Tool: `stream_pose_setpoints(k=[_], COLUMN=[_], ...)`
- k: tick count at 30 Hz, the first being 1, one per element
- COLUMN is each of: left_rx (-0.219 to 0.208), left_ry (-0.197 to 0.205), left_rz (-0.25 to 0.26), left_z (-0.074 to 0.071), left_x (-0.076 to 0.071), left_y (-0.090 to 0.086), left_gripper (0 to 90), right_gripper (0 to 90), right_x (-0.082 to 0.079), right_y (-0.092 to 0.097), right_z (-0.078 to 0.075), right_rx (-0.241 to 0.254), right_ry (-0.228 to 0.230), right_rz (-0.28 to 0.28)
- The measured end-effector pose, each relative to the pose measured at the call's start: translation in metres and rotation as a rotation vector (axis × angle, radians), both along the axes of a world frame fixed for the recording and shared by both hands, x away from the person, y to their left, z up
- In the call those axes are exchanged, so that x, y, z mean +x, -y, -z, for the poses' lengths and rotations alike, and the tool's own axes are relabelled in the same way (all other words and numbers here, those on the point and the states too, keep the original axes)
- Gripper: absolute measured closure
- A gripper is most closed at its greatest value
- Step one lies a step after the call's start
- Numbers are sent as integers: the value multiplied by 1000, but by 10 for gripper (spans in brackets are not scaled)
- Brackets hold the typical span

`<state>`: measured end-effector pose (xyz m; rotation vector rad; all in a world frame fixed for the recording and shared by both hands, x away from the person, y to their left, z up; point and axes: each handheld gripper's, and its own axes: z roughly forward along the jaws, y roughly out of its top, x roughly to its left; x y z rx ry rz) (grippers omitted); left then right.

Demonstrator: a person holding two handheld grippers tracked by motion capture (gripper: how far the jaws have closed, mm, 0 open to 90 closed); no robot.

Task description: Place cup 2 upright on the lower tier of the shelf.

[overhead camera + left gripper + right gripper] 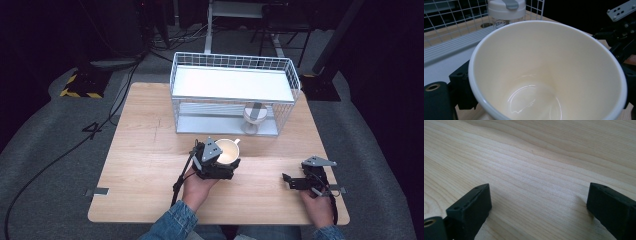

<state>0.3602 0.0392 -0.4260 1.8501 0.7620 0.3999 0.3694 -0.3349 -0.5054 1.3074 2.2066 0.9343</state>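
A cream mug point(227, 151) sits between the jaws of my left gripper point(220, 165) near the middle of the wooden table point(150, 150), just in front of the wire rack. In the left gripper view the empty inside of the mug point(544, 75) faces the camera, and a black finger point(461, 87) presses its outer wall on the left. The gripper is shut on the mug. My right gripper point(298, 181) lies low at the table's front right, open, its jaws far apart over bare wood point(536, 170) with nothing between them.
A white wire rack point(235, 65) with an upper shelf stands at the back of the table. On its lower level stands a white container with a grey lid point(254, 116), which is also close behind the mug point(506, 11). Cables trail over the floor to the left.
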Motion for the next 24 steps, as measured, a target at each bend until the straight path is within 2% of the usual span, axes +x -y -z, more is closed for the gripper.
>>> stream_pose_setpoints(k=[4, 8, 12, 17, 19, 24], left_rx=[-7, -7, 0, 3, 17, 29], left_ry=[-20, -7, -11, 0, 19, 34], left_rz=[16, 17, 17, 10, 6, 5], left_z=[-7, -14, -21, -31, -39, -49], left_x=[1, 1, 3, 5, 7, 10], left_y=[-2, -6, -8, -11, -13, -15], left_gripper=[98, 98, 99, 98, 98, 98], right_gripper=[61, 61, 61, 61, 61, 61], right_x=[0, 0, 0, 0, 0, 0], right_y=[0, 0, 0, 0, 0, 0], right_z=[0, 0, 0, 0, 0, 0], right_rx=[0, 0, 0, 0, 0, 0], right_ry=[0, -1, -1, 0, 0, 0], right_rz=[0, 0, 0, 0, 0, 0])
